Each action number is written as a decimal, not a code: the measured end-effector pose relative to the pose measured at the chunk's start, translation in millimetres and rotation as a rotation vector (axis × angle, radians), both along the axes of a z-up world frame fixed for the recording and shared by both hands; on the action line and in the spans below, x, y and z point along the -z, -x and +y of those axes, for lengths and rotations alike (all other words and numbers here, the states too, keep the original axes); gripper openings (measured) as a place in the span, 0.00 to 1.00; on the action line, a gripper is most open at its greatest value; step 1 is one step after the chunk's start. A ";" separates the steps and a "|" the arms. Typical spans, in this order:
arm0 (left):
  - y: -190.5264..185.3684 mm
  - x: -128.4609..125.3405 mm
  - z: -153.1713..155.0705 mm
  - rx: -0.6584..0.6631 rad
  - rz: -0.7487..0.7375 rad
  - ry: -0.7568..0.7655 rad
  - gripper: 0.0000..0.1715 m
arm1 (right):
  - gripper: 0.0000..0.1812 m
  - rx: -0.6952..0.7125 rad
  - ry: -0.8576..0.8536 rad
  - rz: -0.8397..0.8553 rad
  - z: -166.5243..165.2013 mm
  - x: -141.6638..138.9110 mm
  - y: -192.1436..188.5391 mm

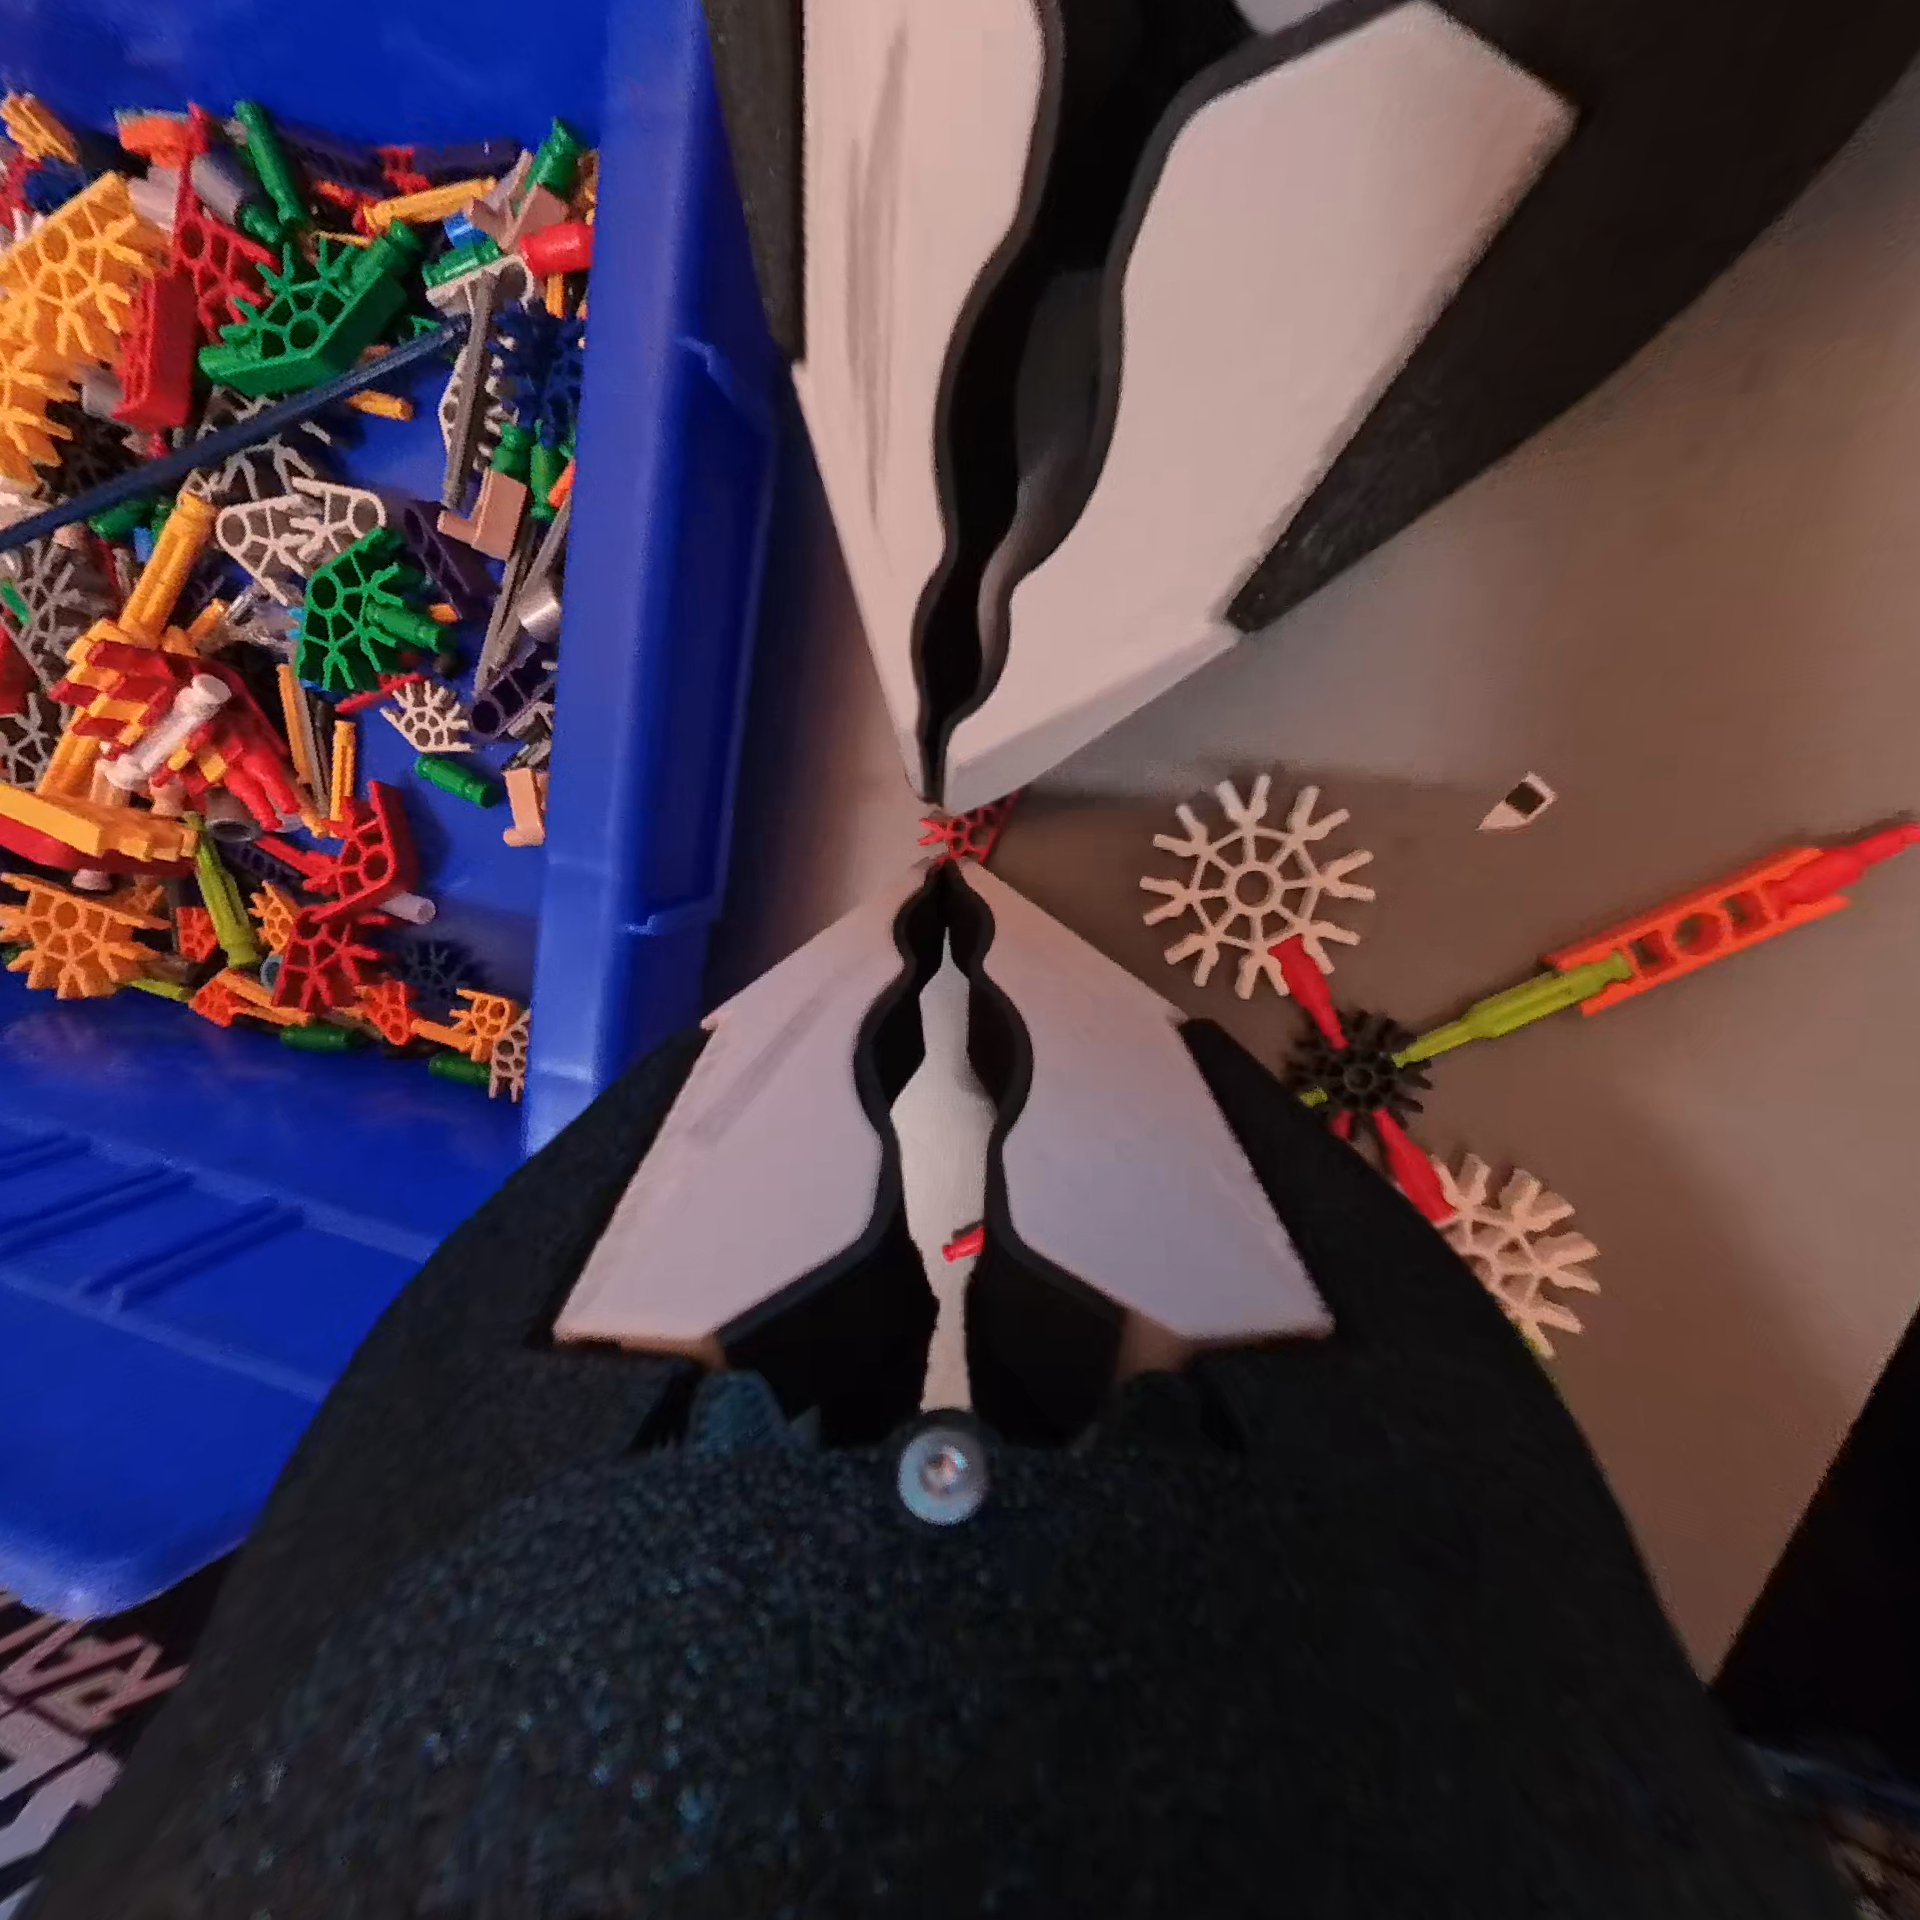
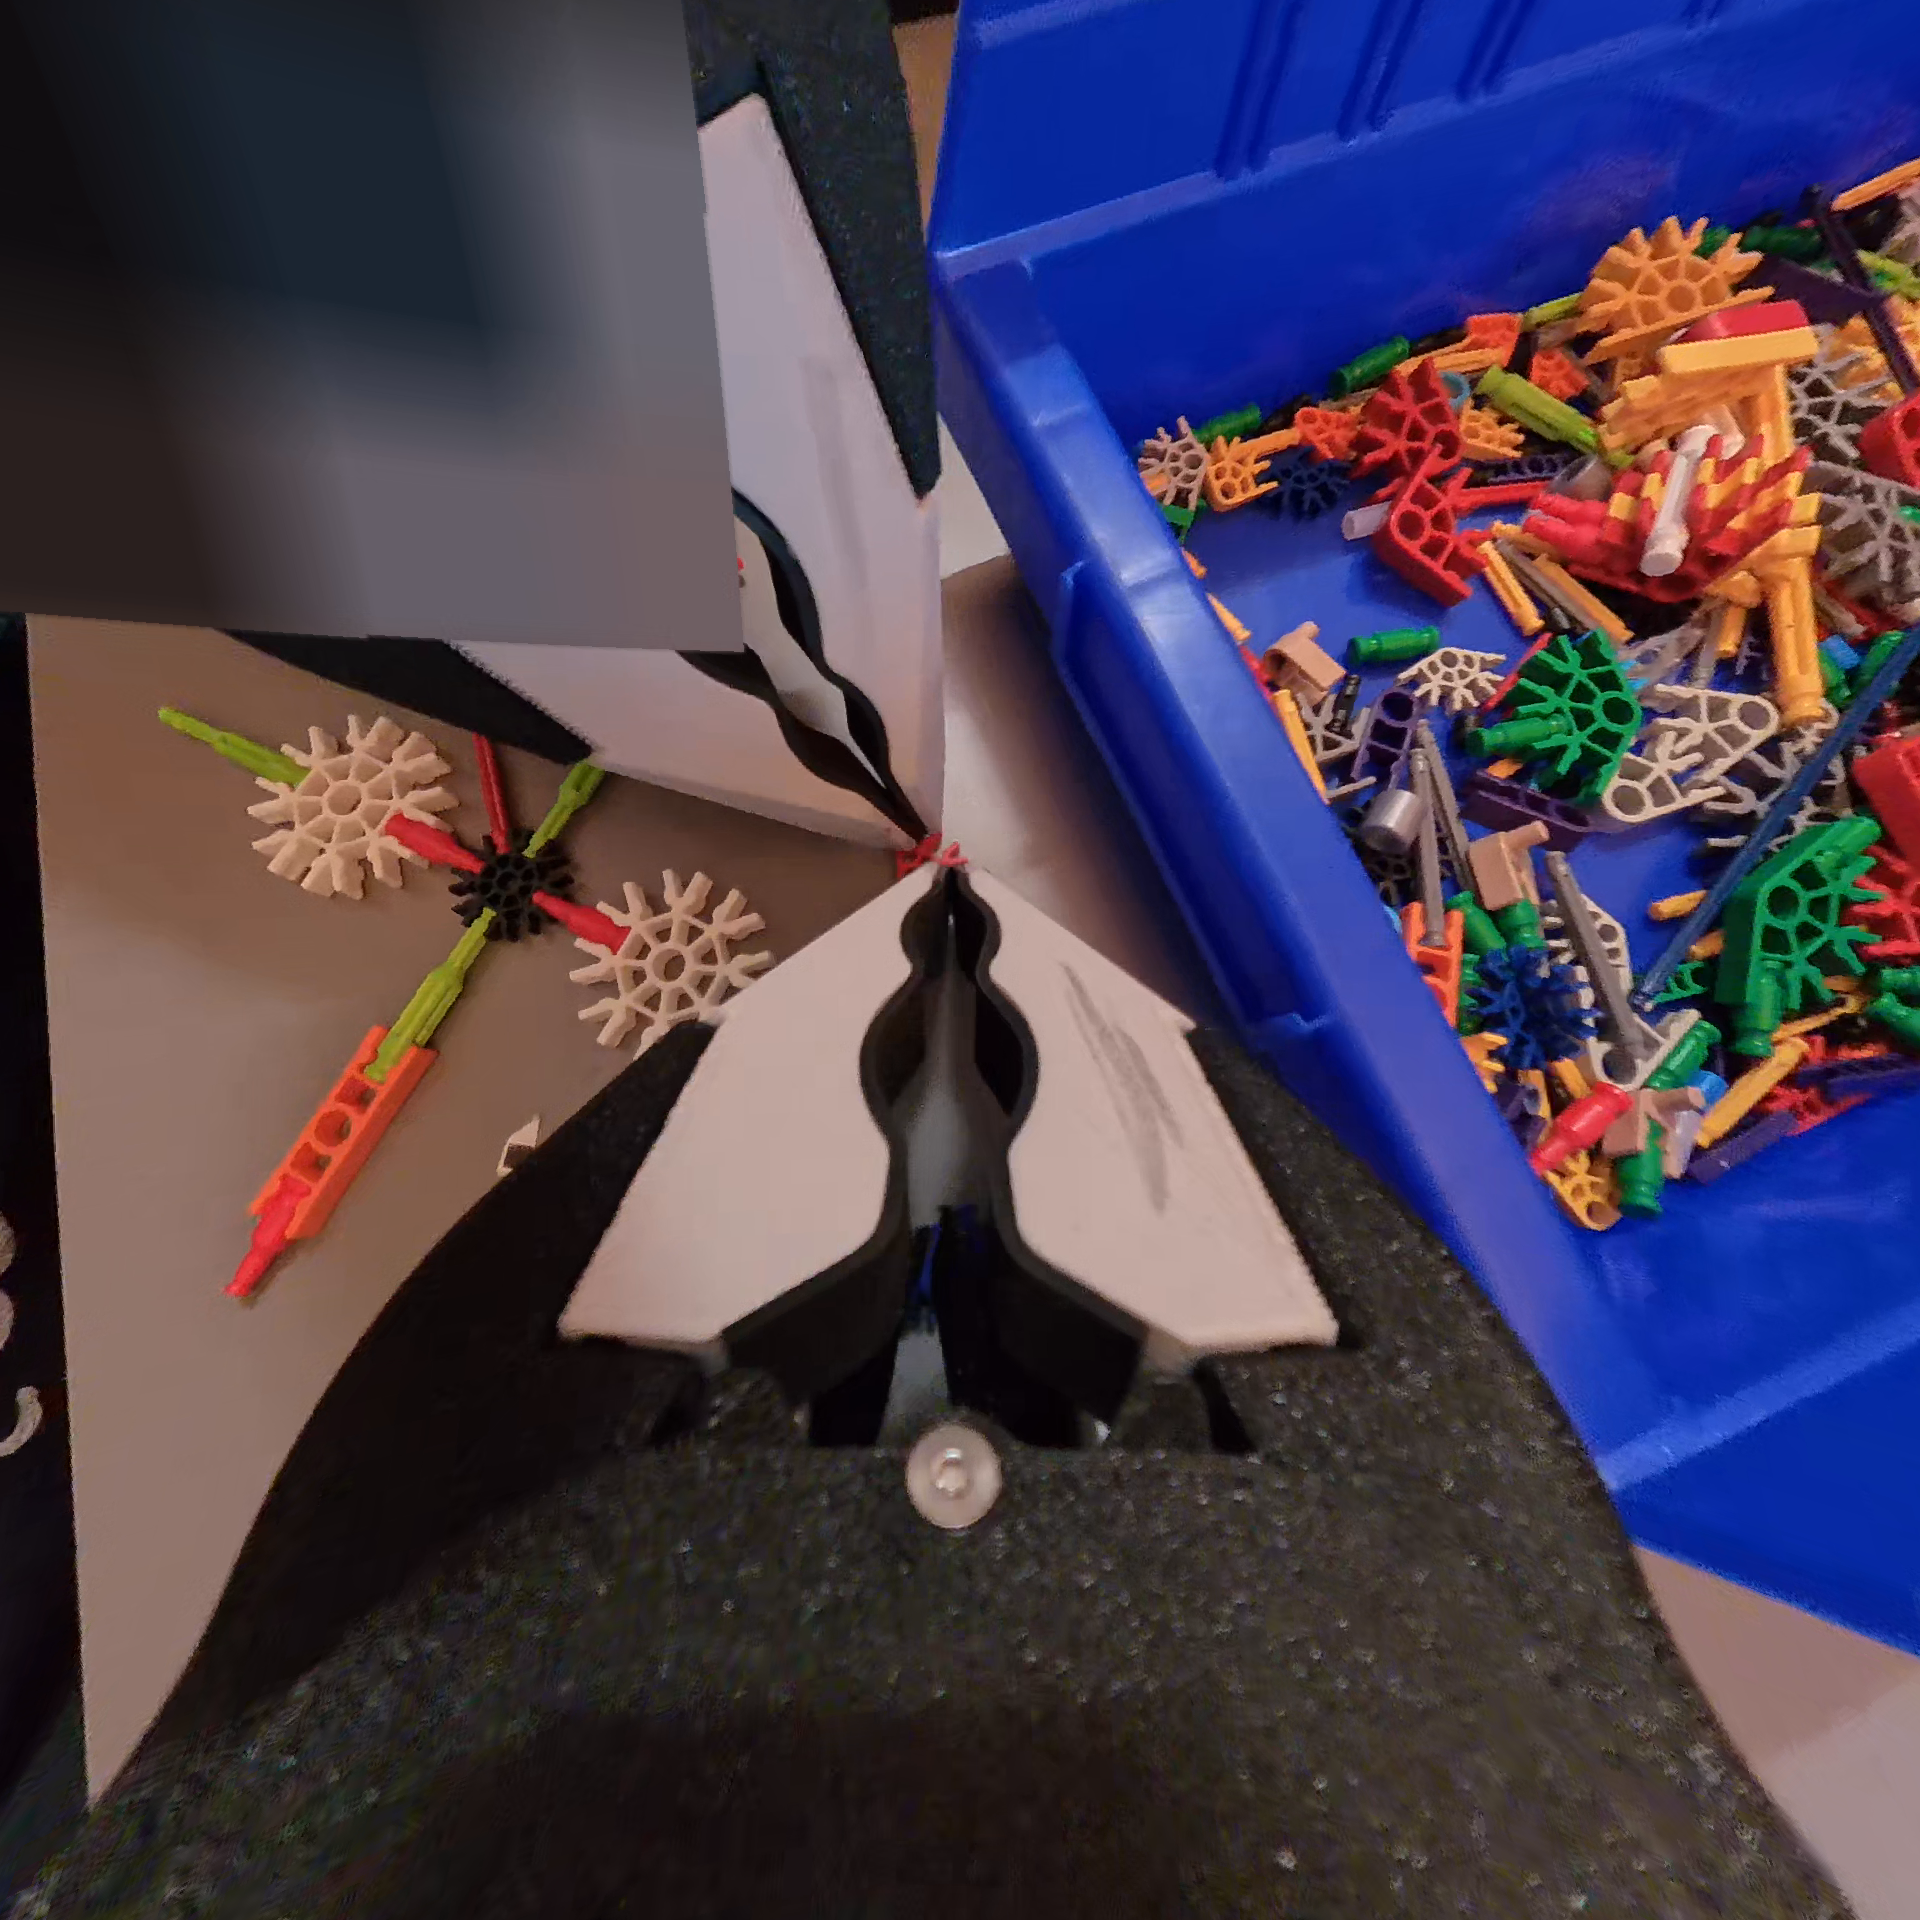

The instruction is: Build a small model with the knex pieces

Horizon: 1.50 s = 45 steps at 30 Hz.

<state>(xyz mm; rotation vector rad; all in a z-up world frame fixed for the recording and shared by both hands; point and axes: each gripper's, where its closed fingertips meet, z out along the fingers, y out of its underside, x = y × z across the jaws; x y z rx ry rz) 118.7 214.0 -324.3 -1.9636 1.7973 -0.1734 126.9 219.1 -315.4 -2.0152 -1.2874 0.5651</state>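
A small red connector is pinched between the closed tips of the left gripper and the right gripper, above the table, beside the blue bin. A built piece lies near the table edge.

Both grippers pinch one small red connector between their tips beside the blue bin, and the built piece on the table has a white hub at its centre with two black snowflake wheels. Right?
Not quite: the colours are swapped. The right wrist view shows a black hub with two white snowflake wheels attached by red rods. The rest holds: the left gripper and right gripper both pinch the small red connector beside the blue bin.
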 end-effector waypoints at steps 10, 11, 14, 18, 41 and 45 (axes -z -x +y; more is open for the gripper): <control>13.8 -26.3 5.8 -0.067 -0.157 0.050 0.04 | 0.04 0.048 -0.037 0.004 2.7 -7.2 -7.8; 17.8 -29.6 8.4 -0.078 -0.163 0.039 0.04 | 0.04 0.044 -0.038 0.003 1.9 -7.2 -7.3; 31.2 -36.1 11.5 -0.087 -0.155 0.003 0.04 | 0.06 0.031 -0.045 -0.037 -0.4 -0.9 -6.9; 52.0 -47.2 14.7 -0.113 -0.150 -0.050 0.04 | 0.10 -0.008 -0.049 -0.085 -5.8 8.0 -1.0; 144.8 -79.0 30.3 -0.297 -0.349 -0.088 0.04 | 0.07 -0.105 -0.226 -0.161 -8.9 -10.7 26.1; 147.1 -79.3 31.6 -0.300 -0.392 -0.058 0.05 | 0.07 -0.137 -0.325 -0.148 -9.4 -28.0 39.0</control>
